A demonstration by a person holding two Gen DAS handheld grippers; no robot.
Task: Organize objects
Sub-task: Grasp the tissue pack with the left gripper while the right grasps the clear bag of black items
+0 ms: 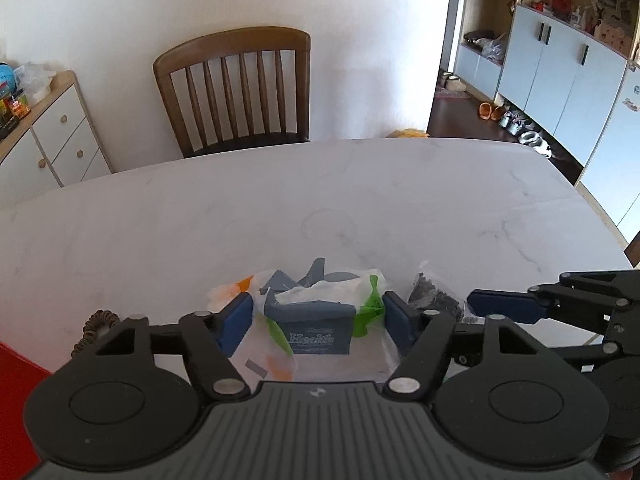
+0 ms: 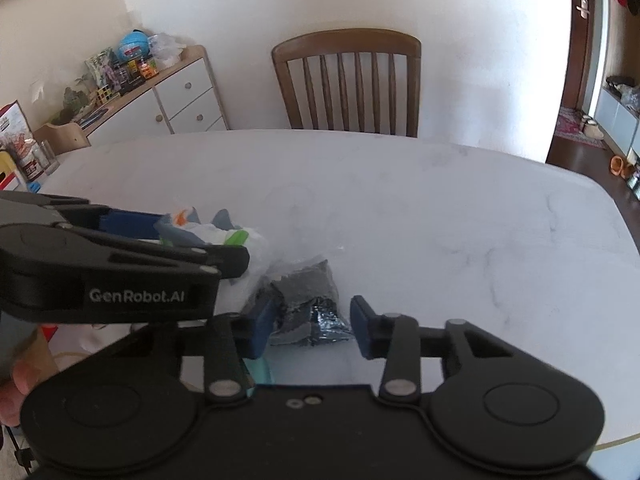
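two bags were seen on the white marble table (image 1: pixel 360 200), side by side near its front edge. the clear bag (image 1: pixel 316 320), holding one slate-blue printed pack with its label facing the camera, was framed by the spread fingers (image 1: pixel 236 320) of the left gripper (image 1: pixel 318 322), nothing clamped. the dark bag of small black parts (image 2: pixel 306 300), its long axis running away from the camera, lay between the released right gripper (image 2: pixel 314 328). one wooden chair (image 1: pixel 236 88) stood behind.
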